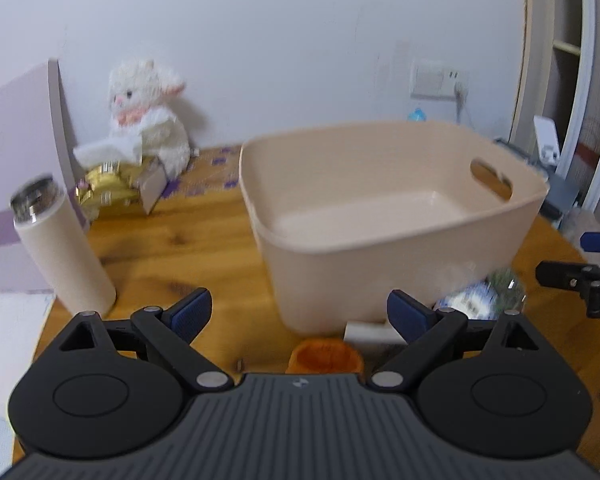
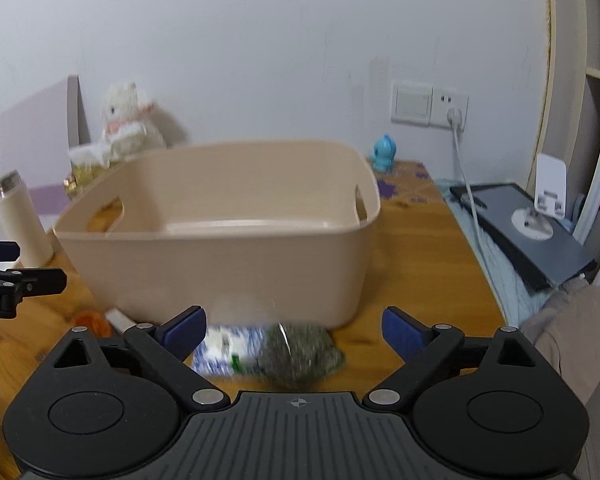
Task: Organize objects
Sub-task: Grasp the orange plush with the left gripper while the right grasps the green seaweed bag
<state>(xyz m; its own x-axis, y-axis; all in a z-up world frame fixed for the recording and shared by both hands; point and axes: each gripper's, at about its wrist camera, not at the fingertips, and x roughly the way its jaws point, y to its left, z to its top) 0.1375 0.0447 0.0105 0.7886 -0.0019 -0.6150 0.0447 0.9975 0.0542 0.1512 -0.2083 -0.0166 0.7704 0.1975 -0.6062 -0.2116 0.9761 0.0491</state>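
Packet (image 2: 268, 350): clear plastic bag, blue-and-white printed end on the left, dark green crumbly contents bunched at the right. It lies flat on the counter (image 2: 420, 248), just in front of the near wall of the beige bin (image 2: 228, 264), and sits between the right gripper (image 2: 294, 330) fingers, not touched by either. Both blue pads are spread wide apart, nothing held.

Handling, judged: light, soft, crinkly film, probably slippery; contents shift and could crush under a hard squeeze. The best hold looks like the full green end or mid-body, across the short width. The flat printed end may fold and slip out.

Orientation: long axis runs left–right, parallel to the bin's front wall; green end points to the right. The view is motion-blurred, so exact edges are uncertain.

Left of the packet: a small white block (image 2: 120, 318) touching the bin's base, then an orange cup-like item (image 1: 324, 356), low under the left gripper (image 1: 300, 314), whose fingers are also wide apart and empty. The bin interior appears empty.

Further out: a cream flask (image 1: 60, 248) upright at the left, a white plush toy (image 1: 148, 116) by the wall.
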